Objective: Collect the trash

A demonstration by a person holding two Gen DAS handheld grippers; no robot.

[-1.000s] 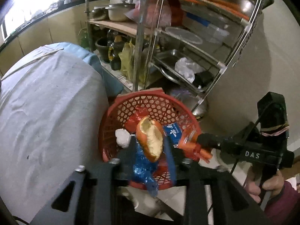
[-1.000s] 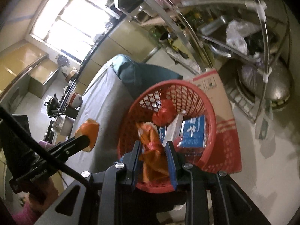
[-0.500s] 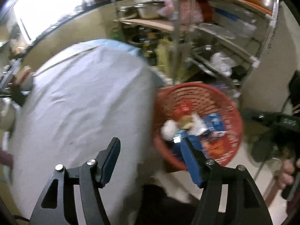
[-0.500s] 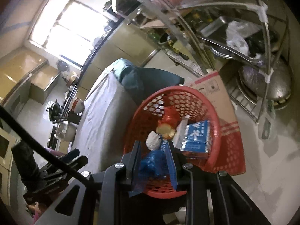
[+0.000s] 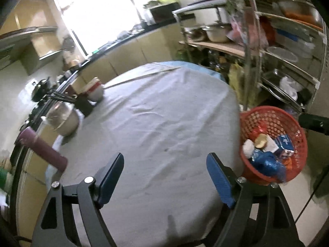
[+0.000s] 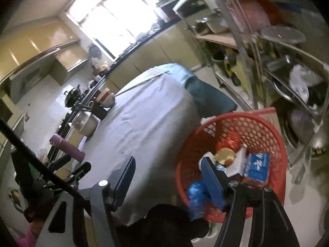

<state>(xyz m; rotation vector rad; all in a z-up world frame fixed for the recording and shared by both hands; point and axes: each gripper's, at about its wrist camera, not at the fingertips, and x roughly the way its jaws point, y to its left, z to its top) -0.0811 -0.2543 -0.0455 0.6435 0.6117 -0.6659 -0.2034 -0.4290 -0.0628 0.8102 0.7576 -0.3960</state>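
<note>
A red mesh basket [image 5: 265,114] [image 6: 271,131] stands on the floor beside the table, at the right of both views. Inside lie a blue crumpled wrapper [image 5: 265,161] [image 6: 196,191], a bitten bun [image 5: 260,141] [image 6: 225,155], a red packet [image 6: 230,140], a white wad [image 5: 247,145] and a blue-and-white carton [image 5: 284,143] [image 6: 257,164]. My left gripper [image 5: 165,165] hovers over the grey tablecloth [image 5: 156,123], its jaws opening with nothing between them. My right gripper [image 6: 167,169] straddles the table edge and the basket rim, jaws opening and empty.
At the table's far left stand a steel pot [image 5: 63,119], a purple flask [image 5: 41,146], a black holder [image 5: 83,104] and stacked bowls [image 5: 94,87]. A metal rack [image 5: 267,47] of pots and pans rises behind the basket. A cardboard box [image 6: 267,113] sits under the basket.
Both grippers dropped their trash into the basket and opened. The left one swung left over the tablecloth; the right one rose and swung left off the basket.
</note>
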